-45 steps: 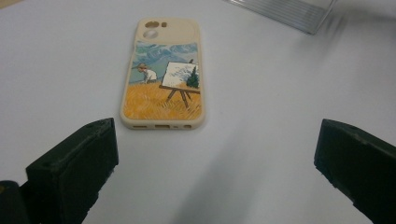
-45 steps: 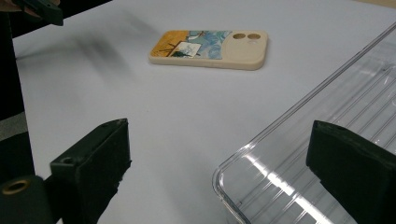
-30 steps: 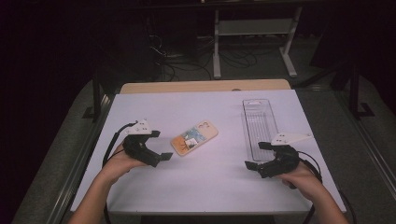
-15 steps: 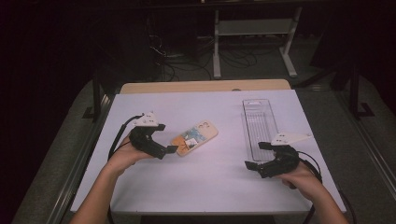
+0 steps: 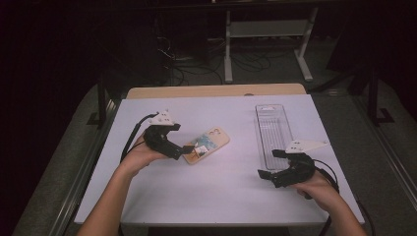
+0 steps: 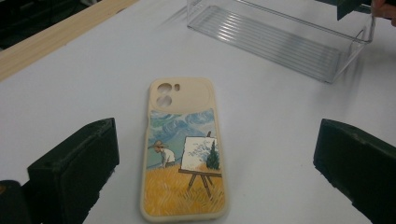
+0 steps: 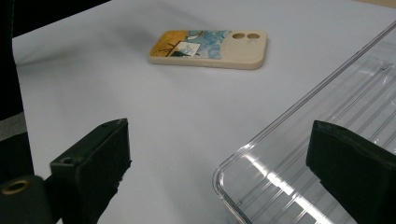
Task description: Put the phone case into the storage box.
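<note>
Left gripper (image 5: 188, 149): my jaws stand wide apart, one on each side of the phone case, touching nothing.
Phone case (image 6: 183, 149): it lies flat on the white table (image 5: 216, 196), picture side up, its near end just between my left fingers (image 6: 74, 170).
Long axis: it runs straight away from my left fingers, in line with my reach.
Pointing: the camera holes are at the far end from my left fingers, the painted easel and yellow field at the near end.
Right gripper (image 5: 270, 164): my jaws are spread wide and hold nothing.
Clear tray (image 7: 322, 140): its near corner sits just ahead of my right fingers (image 7: 91, 161), reaching in between them.
Phone case from the right: it lies well beyond my right fingers, long side across my view, camera holes toward the tray.
</note>
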Available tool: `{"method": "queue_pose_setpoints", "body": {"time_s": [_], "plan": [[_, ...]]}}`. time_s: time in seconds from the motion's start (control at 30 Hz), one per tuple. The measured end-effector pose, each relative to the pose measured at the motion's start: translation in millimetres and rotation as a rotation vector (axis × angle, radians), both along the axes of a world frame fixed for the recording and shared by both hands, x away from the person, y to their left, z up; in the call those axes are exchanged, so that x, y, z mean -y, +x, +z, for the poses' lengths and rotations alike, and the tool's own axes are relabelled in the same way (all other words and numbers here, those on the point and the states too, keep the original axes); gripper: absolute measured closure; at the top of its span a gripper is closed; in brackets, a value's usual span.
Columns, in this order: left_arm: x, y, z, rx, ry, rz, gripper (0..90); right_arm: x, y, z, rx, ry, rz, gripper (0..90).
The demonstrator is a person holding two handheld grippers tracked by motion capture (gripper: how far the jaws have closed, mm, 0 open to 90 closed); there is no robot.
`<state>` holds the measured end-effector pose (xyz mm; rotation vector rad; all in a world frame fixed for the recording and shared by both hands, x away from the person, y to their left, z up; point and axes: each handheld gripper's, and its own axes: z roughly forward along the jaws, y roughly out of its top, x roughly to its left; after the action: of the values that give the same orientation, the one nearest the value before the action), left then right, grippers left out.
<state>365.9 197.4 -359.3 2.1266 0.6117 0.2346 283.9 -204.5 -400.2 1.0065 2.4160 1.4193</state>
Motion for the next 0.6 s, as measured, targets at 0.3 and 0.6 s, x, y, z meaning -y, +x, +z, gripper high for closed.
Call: {"method": "queue_pose_setpoints", "body": {"time_s": [0.3, 0.6], "plan": [[9.0, 10.9, 3.1, 0.000, -0.006, 0.002, 0.0, 0.1, 0.1, -0.1, 0.001, 0.001, 0.000, 5.7], [18.3, 24.9, 5.3, 0.008, 0.006, 0.008, 0.0, -0.1, -0.1, -0.2, 0.002, 0.000, -0.001, 5.7]]}}
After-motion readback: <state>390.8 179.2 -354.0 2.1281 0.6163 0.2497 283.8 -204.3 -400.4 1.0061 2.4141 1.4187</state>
